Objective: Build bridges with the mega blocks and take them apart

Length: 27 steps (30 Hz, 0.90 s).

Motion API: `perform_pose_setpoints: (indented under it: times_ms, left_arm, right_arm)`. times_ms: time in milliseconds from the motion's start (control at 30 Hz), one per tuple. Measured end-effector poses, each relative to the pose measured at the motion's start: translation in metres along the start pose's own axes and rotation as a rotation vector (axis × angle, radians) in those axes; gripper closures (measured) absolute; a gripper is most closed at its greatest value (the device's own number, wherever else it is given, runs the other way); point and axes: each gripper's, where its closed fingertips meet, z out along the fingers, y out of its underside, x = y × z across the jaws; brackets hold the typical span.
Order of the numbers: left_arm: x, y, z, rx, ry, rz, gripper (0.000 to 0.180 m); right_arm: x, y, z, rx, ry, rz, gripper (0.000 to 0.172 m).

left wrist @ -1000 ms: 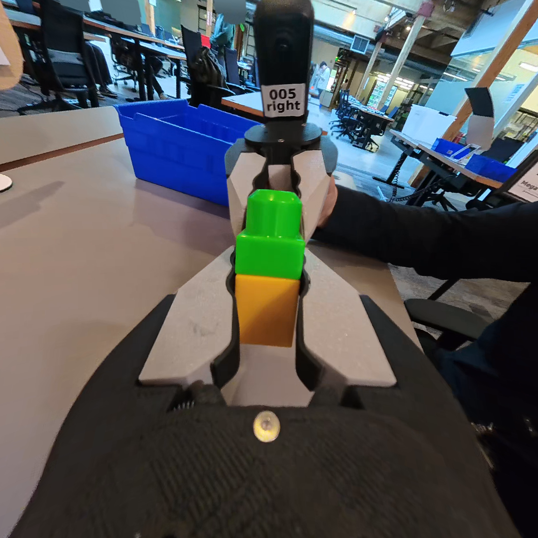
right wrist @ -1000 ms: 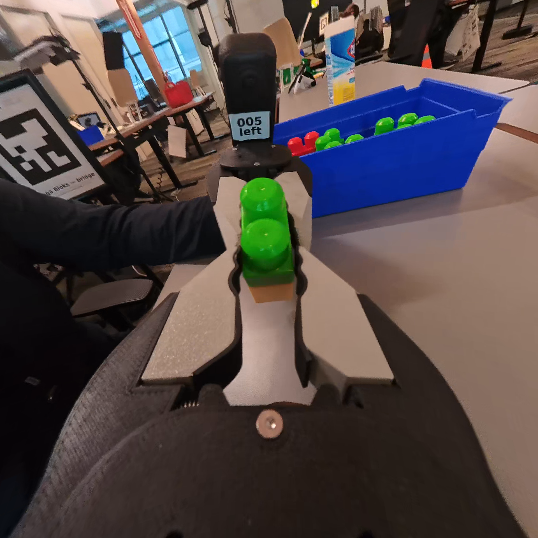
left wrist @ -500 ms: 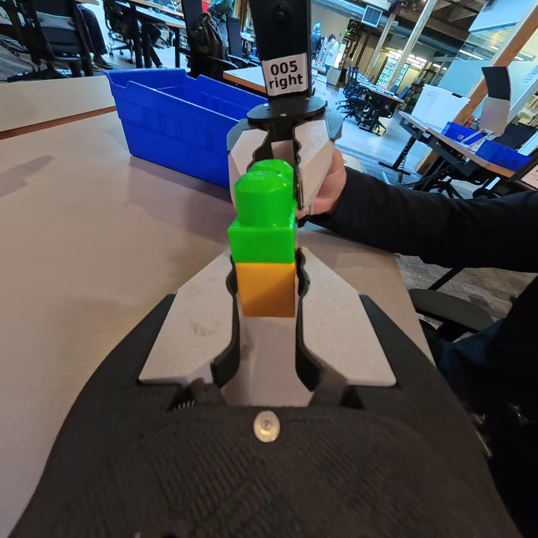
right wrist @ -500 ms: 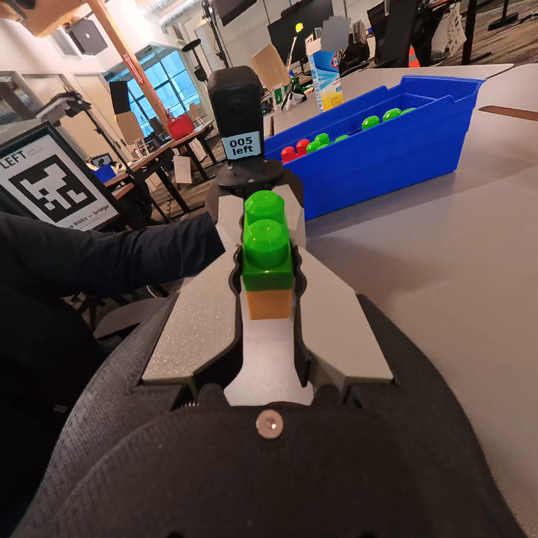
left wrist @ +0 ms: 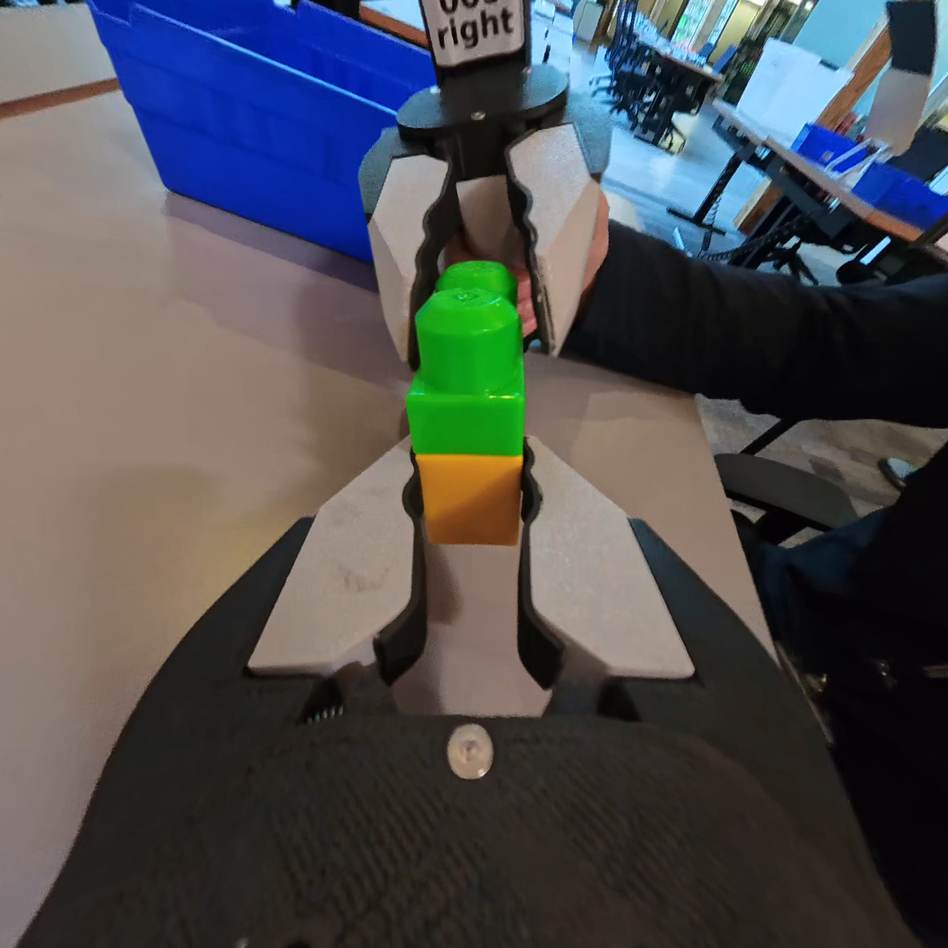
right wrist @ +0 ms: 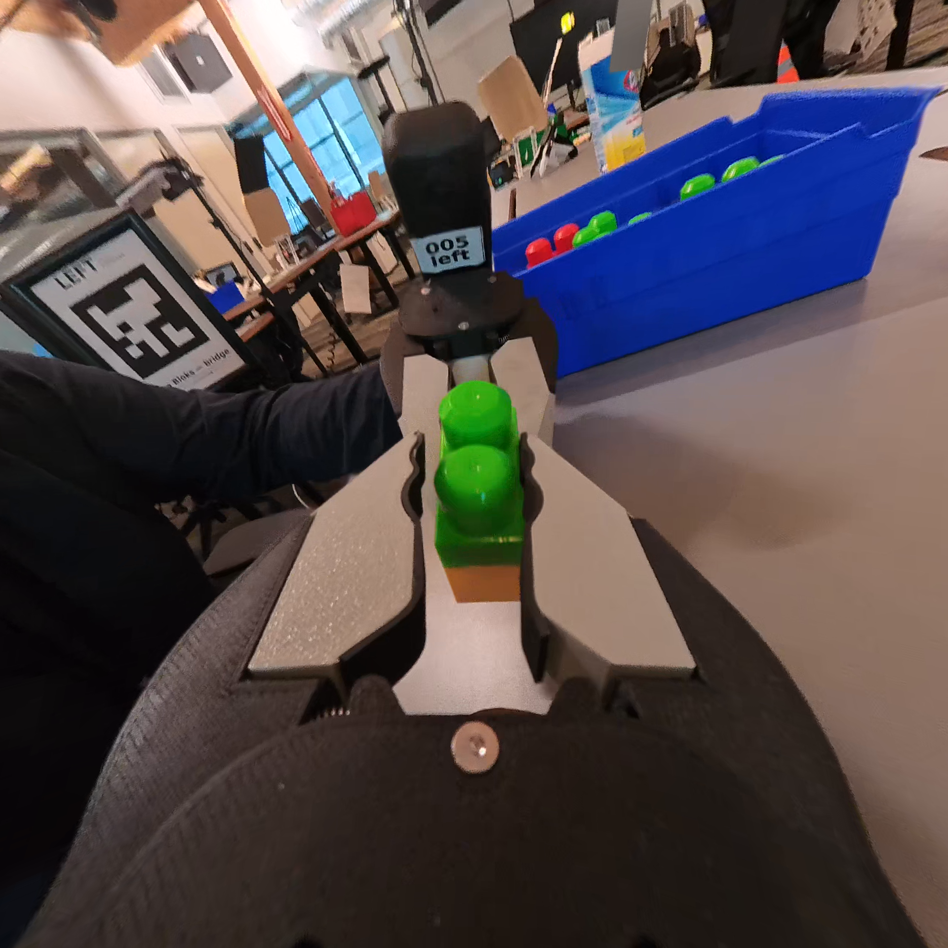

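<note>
Nearest in the left wrist view, the left gripper (left wrist: 469, 492) is clamping the orange block (left wrist: 469, 500), both pads pressing its sides, at the centre of the frame. A green block (left wrist: 467, 410) with two studs is sitting directly on the orange one, at 12 o'clock from it. Beyond, the right gripper (left wrist: 477, 313) is facing the camera, its fingers (left wrist: 402, 267) flanking the far end of the green block; a hand (left wrist: 523, 302) is showing behind them. In the right wrist view, the right gripper (right wrist: 472, 492) is closing on the green block (right wrist: 477, 492), its right pad lying against the block while the left side is less clear, and the orange block (right wrist: 485, 582) is showing beneath it. The stack is being held above the grey table (right wrist: 769, 513), between the two opposed grippers. At 1 o'clock, farther back, a blue bin (right wrist: 718, 267) is resting on the table, holding red blocks (right wrist: 551, 246) and more green ones (right wrist: 713, 182). At 9 o'clock, a dark sleeve (right wrist: 205, 426) is reaching in, with a marker board (right wrist: 133, 318) standing behind it.
</note>
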Motion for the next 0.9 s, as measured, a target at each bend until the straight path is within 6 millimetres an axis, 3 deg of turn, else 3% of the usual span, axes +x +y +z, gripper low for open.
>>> perform_pose_setpoints:
  times_ms: [167, 433, 667, 900]
  left_arm:
    - [0.0, 0.003, 0.003, -0.015, -0.004, -0.001, 0.147]
    - [-0.001, 0.001, 0.002, -0.005, -0.009, 0.002, 0.147]
    - [-0.012, 0.009, 0.004, -0.058, -0.057, -0.037, 0.147]
    - [0.019, -0.01, -0.011, 0.041, 0.141, -0.037, 0.146]
  right_arm:
    - [0.006, 0.017, 0.012, -0.099, 0.063, -0.056, 0.139]
    - [0.006, 0.014, 0.013, -0.082, 0.079, -0.076, 0.14]
    - [0.019, 0.02, 0.014, -0.096, 0.115, 0.035, 0.139]
    - [-0.011, 0.013, 0.013, -0.112, 0.009, -0.07, 0.14]
